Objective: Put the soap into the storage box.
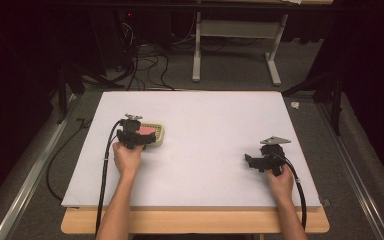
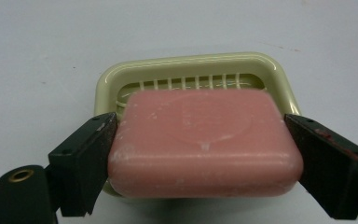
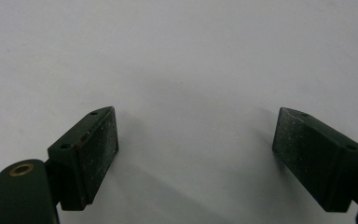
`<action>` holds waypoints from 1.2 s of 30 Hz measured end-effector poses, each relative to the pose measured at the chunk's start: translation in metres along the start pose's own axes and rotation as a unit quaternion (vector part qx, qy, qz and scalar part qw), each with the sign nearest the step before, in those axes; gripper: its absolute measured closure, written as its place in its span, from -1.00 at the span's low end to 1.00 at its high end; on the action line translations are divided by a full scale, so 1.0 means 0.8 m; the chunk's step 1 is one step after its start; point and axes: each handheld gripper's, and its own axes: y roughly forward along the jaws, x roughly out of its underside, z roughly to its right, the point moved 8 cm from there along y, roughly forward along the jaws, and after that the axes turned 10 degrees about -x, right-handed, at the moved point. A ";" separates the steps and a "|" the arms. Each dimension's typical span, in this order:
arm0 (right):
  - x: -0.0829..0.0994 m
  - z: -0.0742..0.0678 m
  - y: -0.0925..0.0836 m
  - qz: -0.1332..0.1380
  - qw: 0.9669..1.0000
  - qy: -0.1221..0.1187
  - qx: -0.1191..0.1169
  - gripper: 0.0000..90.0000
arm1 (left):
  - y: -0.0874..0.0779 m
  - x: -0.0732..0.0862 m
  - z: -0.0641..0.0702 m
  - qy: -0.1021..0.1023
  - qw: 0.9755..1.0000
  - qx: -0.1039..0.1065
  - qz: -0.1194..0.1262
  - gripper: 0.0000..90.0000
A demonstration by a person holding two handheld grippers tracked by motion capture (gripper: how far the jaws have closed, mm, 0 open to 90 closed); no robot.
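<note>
A pink bar of soap (image 2: 205, 140) sits between the two jaws of my left gripper (image 2: 198, 123), which press on its short ends. Under and behind the soap is a cream soap dish (image 2: 191, 63) with a ribbed floor; whether the bar rests in it or hangs just above it I cannot tell. In the high view the left gripper (image 1: 139, 134) is at the dish (image 1: 159, 139) on the left of the white board, with the soap (image 1: 147, 129) showing pink. My right gripper (image 1: 252, 161) lies low on the right and points left. Its jaws (image 3: 196, 126) are wide apart over bare white surface.
The white board (image 1: 205, 120) lies on a wooden table whose front edge (image 1: 195, 222) shows below it. Cables (image 1: 145, 65) and a table frame (image 1: 235, 50) stand on the floor beyond. Dark stands flank both sides.
</note>
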 end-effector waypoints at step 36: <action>0.000 0.000 0.000 0.000 1.000 0.000 0.000 -0.67 | 0.008 -0.010 0.006 0.009 1.000 -0.005 -0.002 -0.73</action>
